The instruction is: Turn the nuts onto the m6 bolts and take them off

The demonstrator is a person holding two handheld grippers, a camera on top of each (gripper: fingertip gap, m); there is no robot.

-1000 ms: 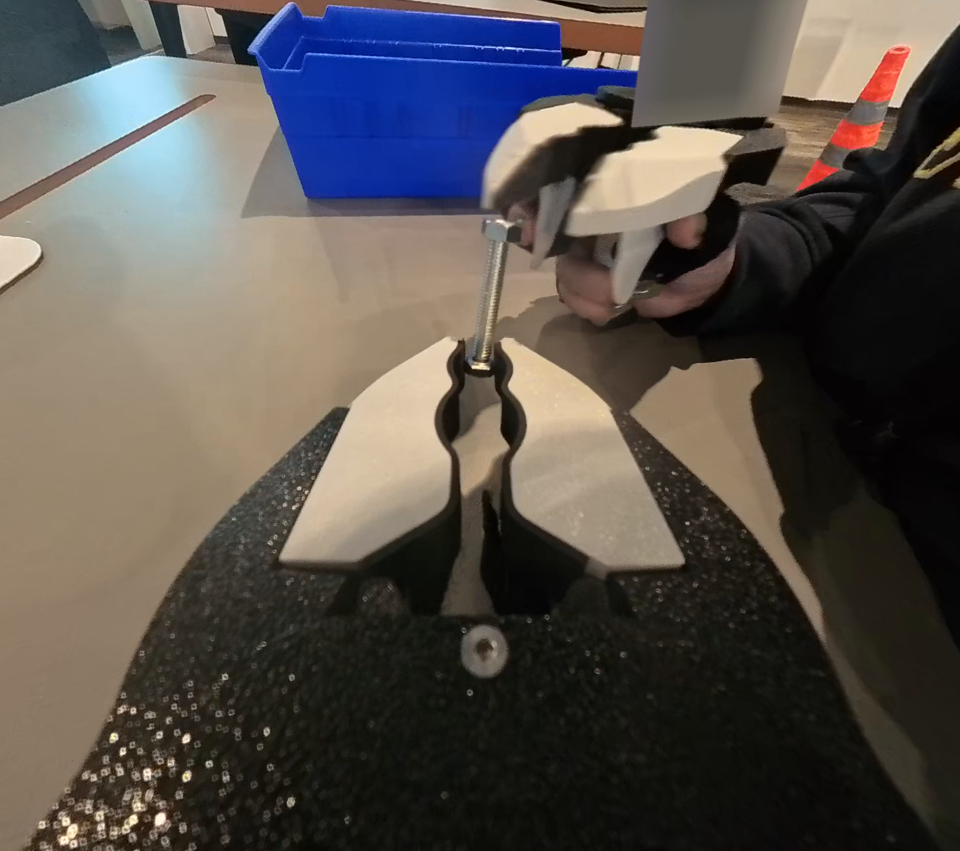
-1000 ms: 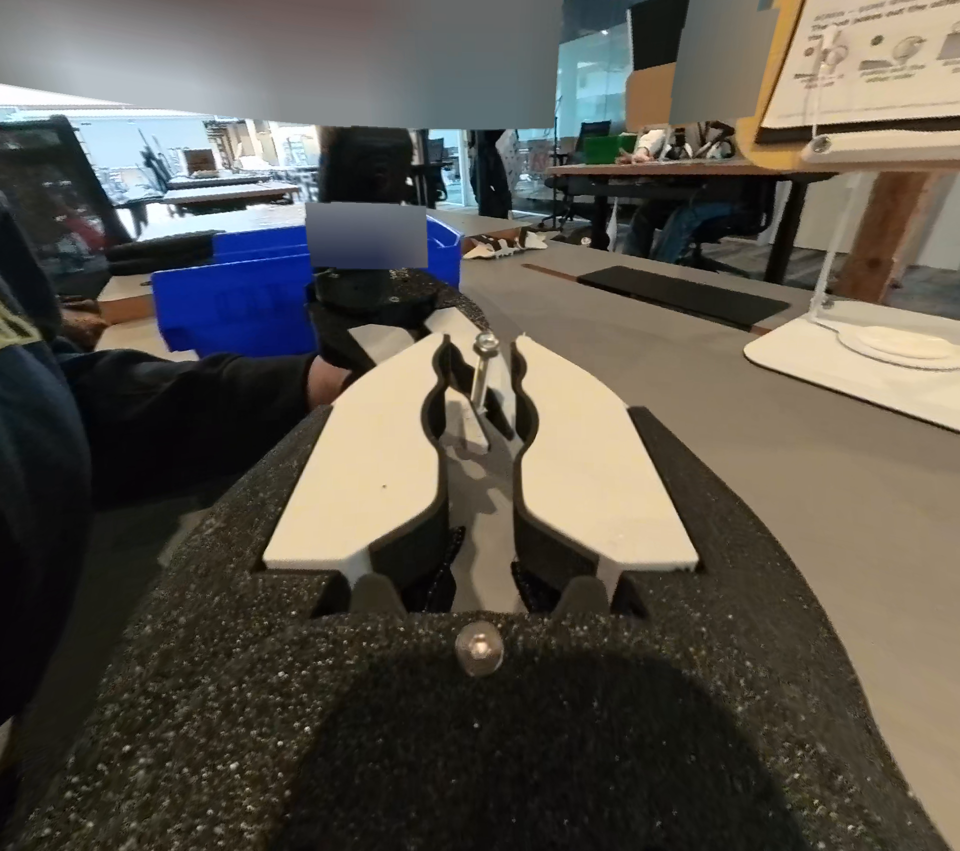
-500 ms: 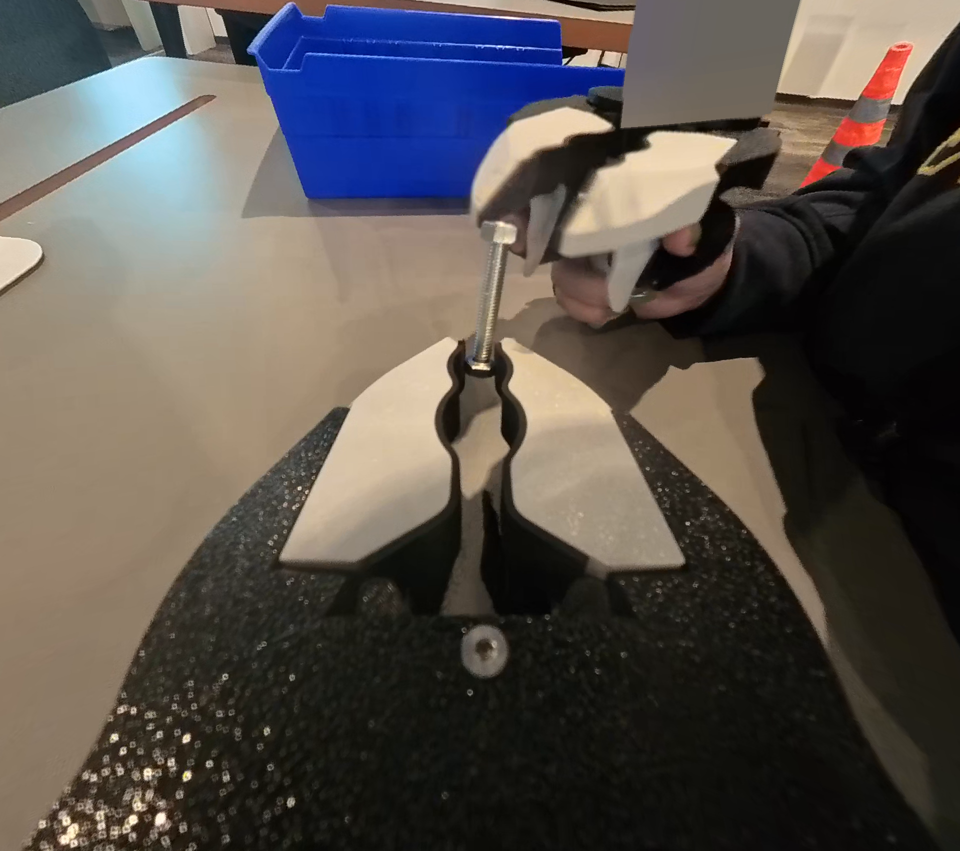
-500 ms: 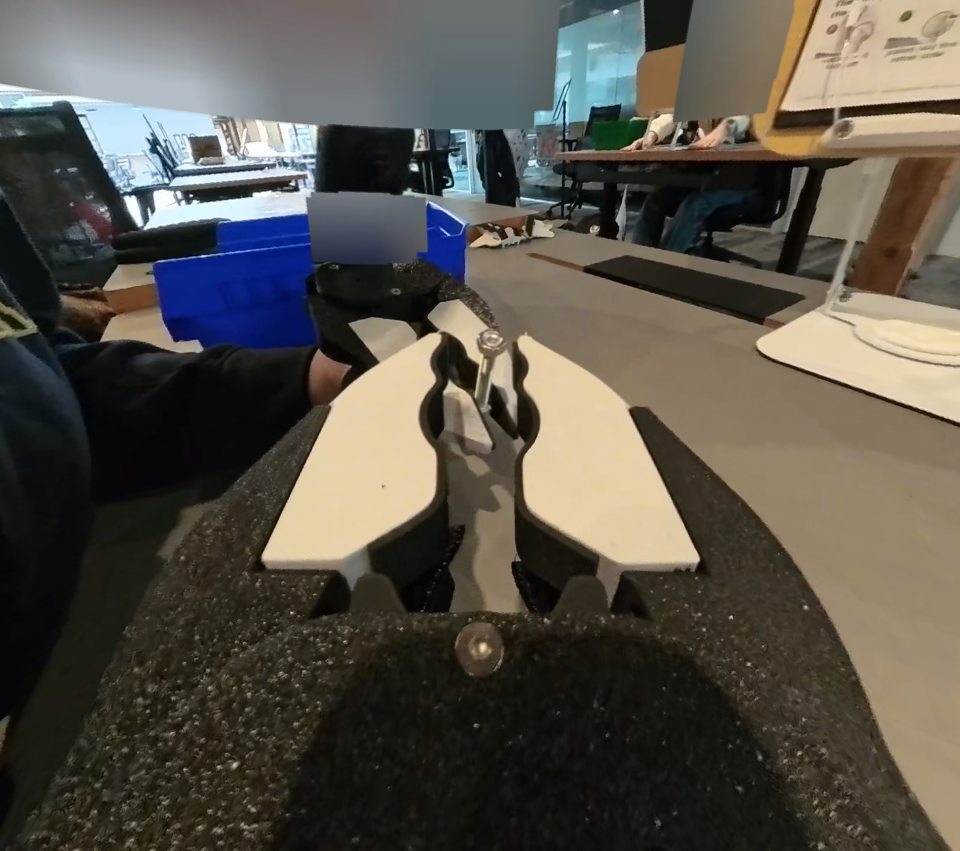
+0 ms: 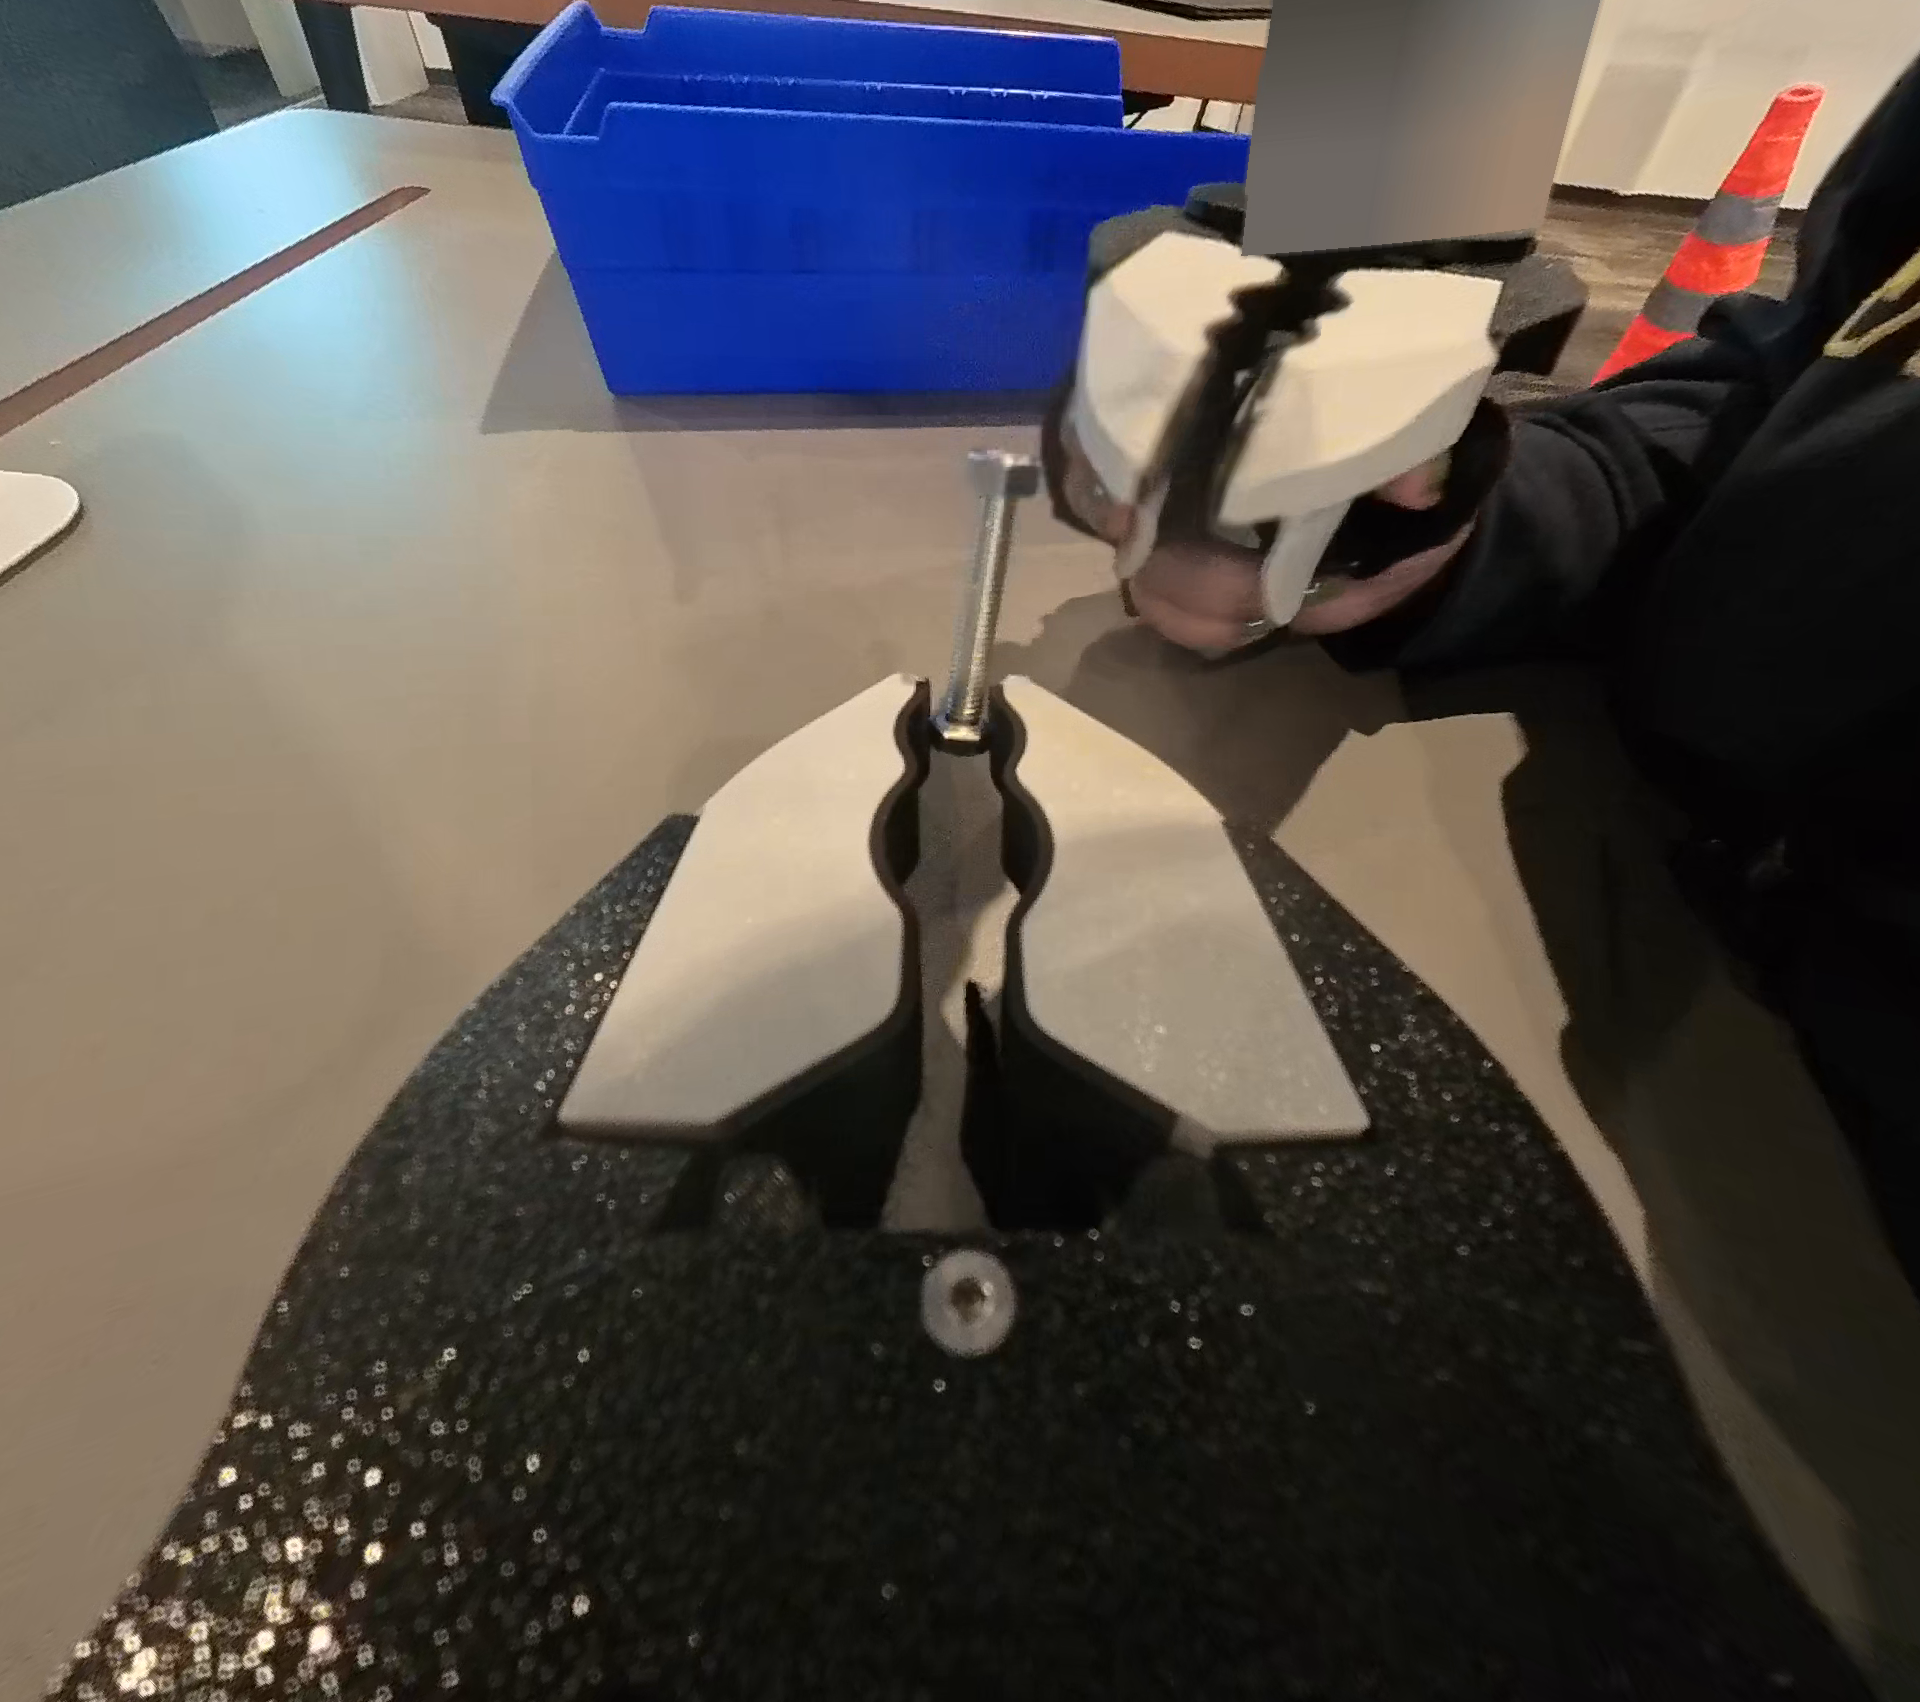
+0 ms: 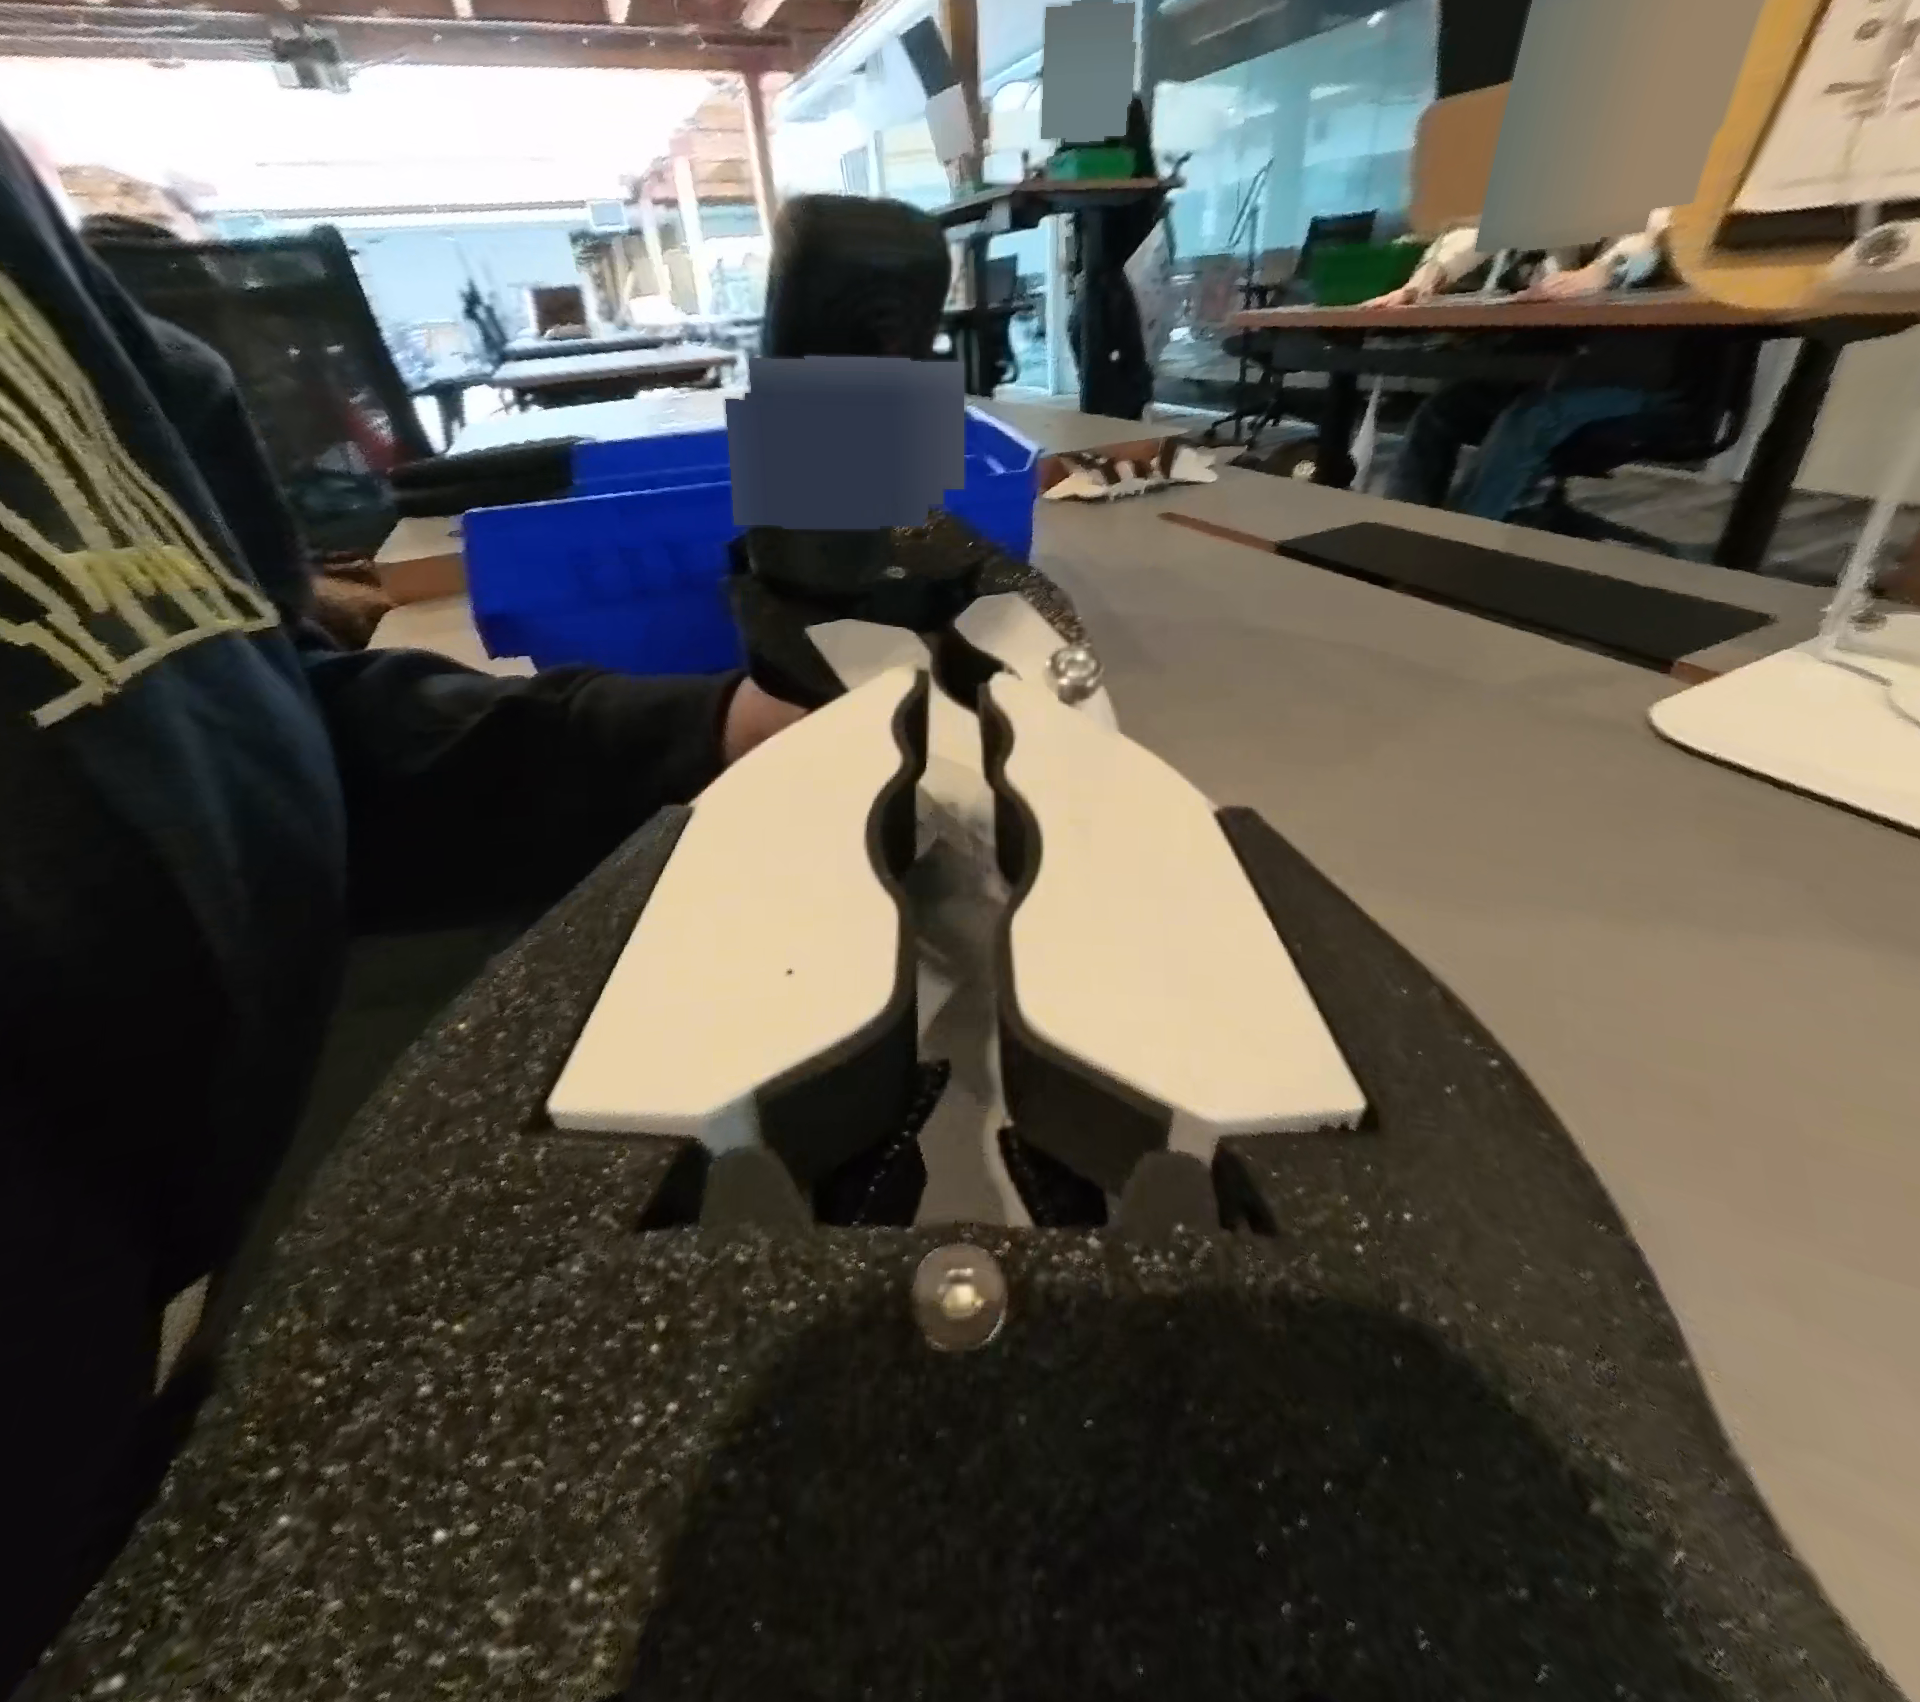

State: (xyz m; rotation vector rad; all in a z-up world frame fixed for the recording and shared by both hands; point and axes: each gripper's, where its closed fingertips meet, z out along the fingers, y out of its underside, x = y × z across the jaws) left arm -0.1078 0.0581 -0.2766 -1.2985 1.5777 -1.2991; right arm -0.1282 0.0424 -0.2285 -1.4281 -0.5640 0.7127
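Above the worktop (image 5: 312,613), your left tool (image 5: 964,722) clamps the nut (image 5: 961,733) on the upright bolt (image 5: 987,582); your right tool (image 6: 951,696), empty and nearly closed, has just left the bolt's head toward 2 o'clock, so regrip before turning.

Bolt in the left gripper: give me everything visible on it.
The bolt is long, slim, bright silvery metal, threaded along the shank, with a hex head at the free far end. It stands nearly upright, leaning slightly right. Its lower end, where a small nut sits, is clamped between the tips of the left gripper. The right gripper sits just right of the head, not touching it.
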